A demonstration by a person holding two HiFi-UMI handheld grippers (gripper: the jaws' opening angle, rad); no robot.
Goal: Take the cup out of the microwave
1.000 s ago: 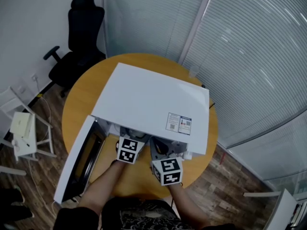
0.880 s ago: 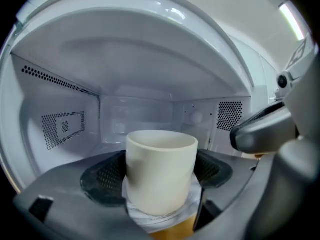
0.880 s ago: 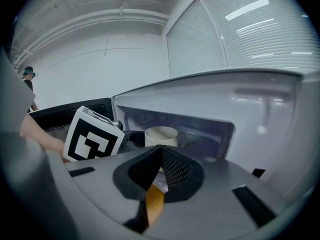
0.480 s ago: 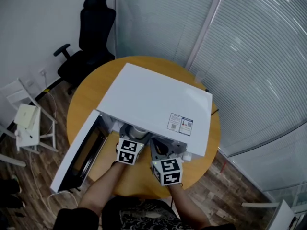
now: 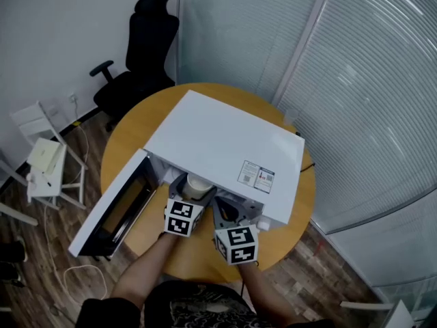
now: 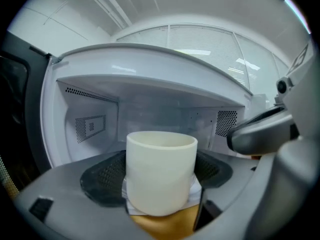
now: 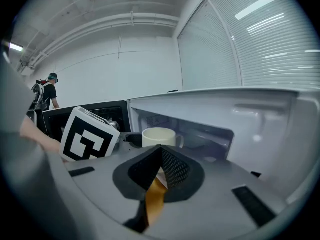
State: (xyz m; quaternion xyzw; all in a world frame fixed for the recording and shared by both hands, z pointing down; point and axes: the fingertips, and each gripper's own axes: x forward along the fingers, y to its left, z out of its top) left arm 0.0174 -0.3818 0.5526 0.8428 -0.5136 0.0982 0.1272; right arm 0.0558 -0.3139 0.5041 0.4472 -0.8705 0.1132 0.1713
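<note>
- Left gripper (image 5: 193,191) has its jaws squeezed onto both sides of the cream cup (image 6: 161,171).
- Right gripper (image 7: 159,171) is closed on nothing and sits just beside it.
- Cup's roughly at the microwave (image 5: 225,142) mouth, probably not fully clear, so pulling it out is still left.

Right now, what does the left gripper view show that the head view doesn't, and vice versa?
Only the left gripper view: inside the microwave, its vent holes, and the left tongs closed on the cup. Only the head view: the whole round table, the label on the microwave's top, the office chair, the wood floor. Both: the cup at the microwave's opening.
</note>
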